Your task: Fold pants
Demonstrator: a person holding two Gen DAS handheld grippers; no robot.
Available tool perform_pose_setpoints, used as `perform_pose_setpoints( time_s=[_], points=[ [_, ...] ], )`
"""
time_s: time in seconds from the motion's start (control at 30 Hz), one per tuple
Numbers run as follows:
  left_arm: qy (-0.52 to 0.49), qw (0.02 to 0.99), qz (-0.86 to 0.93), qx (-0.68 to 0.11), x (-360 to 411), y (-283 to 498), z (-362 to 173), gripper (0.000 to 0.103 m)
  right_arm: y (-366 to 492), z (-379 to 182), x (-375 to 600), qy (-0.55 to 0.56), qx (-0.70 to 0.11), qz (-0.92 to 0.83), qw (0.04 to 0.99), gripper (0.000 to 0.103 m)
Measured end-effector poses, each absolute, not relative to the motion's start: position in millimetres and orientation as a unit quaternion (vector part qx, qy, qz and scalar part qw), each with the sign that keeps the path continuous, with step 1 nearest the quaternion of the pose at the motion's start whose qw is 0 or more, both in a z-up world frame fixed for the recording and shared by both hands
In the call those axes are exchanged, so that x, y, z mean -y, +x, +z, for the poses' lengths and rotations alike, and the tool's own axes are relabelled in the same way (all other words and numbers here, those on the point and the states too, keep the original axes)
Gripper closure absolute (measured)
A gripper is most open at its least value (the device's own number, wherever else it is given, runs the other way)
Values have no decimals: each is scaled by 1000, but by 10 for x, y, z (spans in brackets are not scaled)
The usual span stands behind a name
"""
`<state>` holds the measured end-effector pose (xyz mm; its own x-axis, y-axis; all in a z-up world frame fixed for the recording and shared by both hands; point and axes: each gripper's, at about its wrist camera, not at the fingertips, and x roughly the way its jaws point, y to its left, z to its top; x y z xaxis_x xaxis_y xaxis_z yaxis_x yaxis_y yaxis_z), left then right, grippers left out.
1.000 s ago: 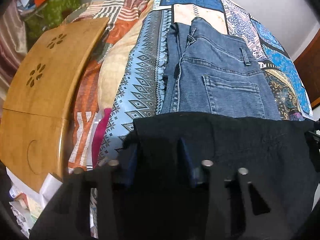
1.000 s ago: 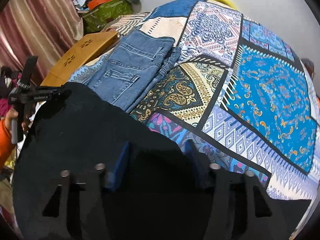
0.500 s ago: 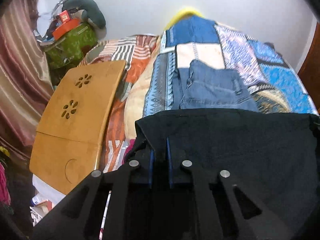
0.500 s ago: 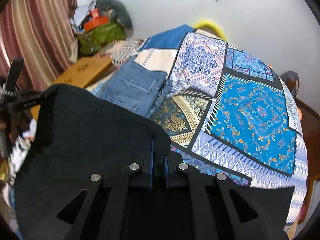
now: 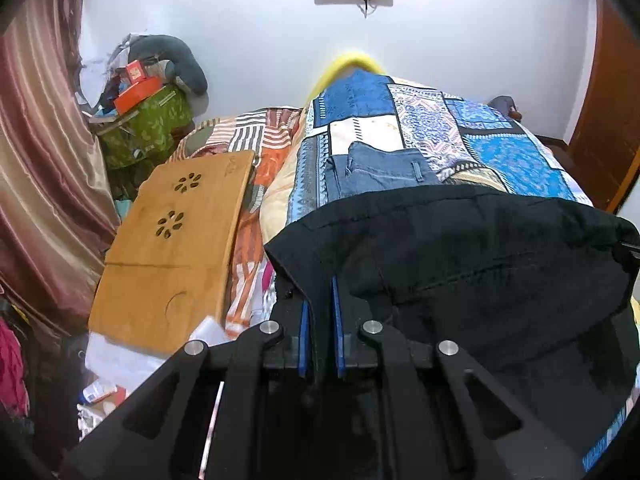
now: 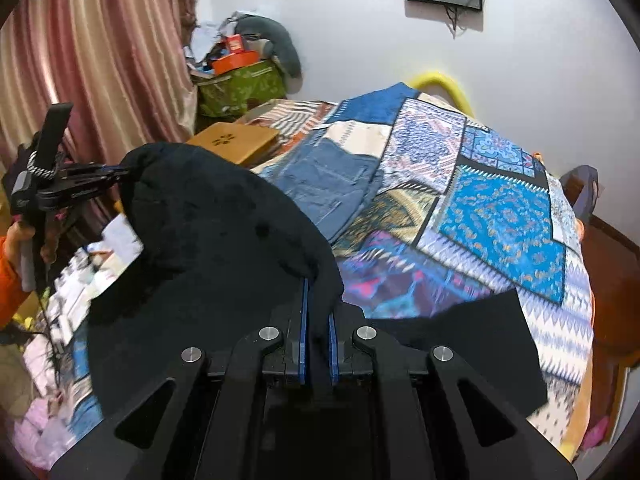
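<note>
Both grippers have clamped since a second ago: left gripper (image 5: 319,300) and right gripper (image 6: 316,304) each pinch an edge of the black pants (image 5: 472,264), now lifted clear, hanging between them nearer than the folded jeans (image 5: 380,168) on the bed (image 6: 500,204). Judged: ready to lay out for folding.

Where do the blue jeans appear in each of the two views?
Left wrist view: the jeans lie at upper centre on the quilt, just beyond the black pants.
Right wrist view: the jeans lie at centre, right of the black pants.
Shared landmark: the wooden board, left of the jeans.
</note>
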<state>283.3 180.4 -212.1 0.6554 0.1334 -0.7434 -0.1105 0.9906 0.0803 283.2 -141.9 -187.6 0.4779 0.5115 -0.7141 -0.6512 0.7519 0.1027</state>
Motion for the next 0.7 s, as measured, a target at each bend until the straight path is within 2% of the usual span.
perform_pose_setpoints(
  time_s=[0.27,0.6,0.7],
  points=[
    [-10,904,90,-418,-1952,2019,-2327,93,2085,-2063,1382,-110,-390,370,836,96],
    [-36,873,89,-478,-1990,1427,-3076,93,1641,-2660,1290,-101,-438,358,819,95],
    [-42,863,83,-496,-1967,1361,-3233,93,1621,-2657,1337,-82,-441,357,819,91]
  ],
)
